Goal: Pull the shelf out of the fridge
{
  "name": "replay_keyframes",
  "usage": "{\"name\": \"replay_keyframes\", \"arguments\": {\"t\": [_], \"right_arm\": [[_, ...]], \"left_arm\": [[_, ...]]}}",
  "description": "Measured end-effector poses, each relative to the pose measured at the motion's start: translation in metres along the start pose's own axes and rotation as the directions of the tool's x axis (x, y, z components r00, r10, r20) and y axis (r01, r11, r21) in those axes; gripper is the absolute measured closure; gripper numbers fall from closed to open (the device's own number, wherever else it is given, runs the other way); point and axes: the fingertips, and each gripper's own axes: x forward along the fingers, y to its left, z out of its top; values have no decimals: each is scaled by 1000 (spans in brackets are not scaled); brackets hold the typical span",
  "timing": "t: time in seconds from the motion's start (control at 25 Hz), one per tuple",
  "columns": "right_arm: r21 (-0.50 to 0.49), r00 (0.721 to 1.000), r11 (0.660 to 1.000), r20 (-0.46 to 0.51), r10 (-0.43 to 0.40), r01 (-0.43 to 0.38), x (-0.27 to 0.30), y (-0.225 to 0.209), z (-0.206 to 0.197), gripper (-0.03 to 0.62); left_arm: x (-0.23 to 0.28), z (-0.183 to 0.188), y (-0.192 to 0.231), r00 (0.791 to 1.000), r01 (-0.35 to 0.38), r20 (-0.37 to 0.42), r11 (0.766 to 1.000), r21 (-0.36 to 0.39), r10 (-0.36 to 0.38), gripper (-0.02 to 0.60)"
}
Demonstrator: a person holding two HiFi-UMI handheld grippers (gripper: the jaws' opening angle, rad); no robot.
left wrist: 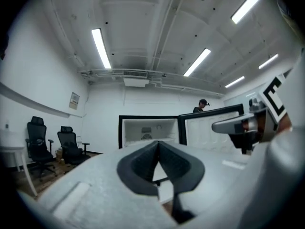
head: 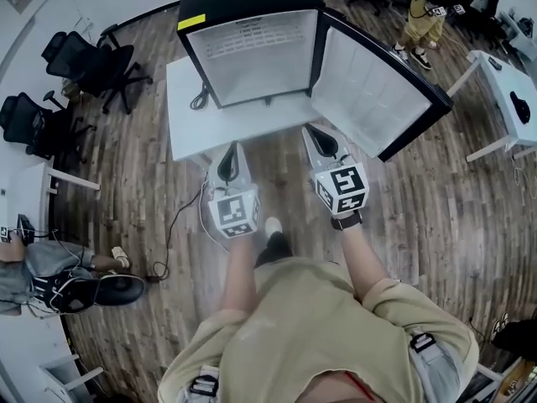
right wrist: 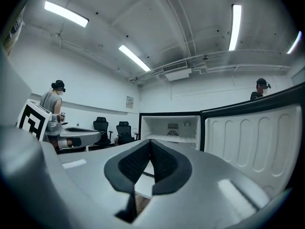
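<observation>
A small black fridge (head: 252, 7) stands on a white table (head: 189, 120), its door (head: 377, 91) swung open to the right. In its white interior the shelf (head: 252, 44) lies across the compartment; it also shows as a pale ledge, the shelf (left wrist: 153, 139) in the left gripper view and the shelf (right wrist: 175, 138) in the right gripper view. My left gripper (head: 232, 151) and right gripper (head: 315, 134) hover side by side in front of the table, short of the fridge. Both are shut with nothing between the jaws, as the left gripper (left wrist: 158, 144) and right gripper (right wrist: 150, 143) show.
Black office chairs (head: 101, 61) stand at the left. A cable (head: 172, 225) trails over the wooden floor below the table. A seated person (head: 50, 275) is at the far left, another person (head: 424, 19) at the back right, near a white desk (head: 503, 91).
</observation>
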Motion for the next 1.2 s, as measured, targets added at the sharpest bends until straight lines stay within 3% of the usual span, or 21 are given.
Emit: {"name": "replay_keyframes", "arguments": {"t": [0.28,0.6,0.76,0.96,1.2], "right_arm": [[17,999,999,-6,-32,32,85,-6,8,591],[110,995,989,-10,-102,103,145,-23,-1,591],[197,988,970,29,-154,145,155,-39,-7,591],[271,980,944,-2,-197,190,178,-66,-24,591],[353,984,920,-17,-177,172,219,-89,-39,571]], "left_arm": [[67,0,46,998,66,8,998,-5,-66,583],[116,-9,75,988,153,13,988,-33,-153,583],[134,-16,78,985,175,7,984,-43,-175,583],[157,-25,70,967,256,2,967,-24,-256,582],[199,-32,82,970,241,-23,970,-21,-242,581]]}}
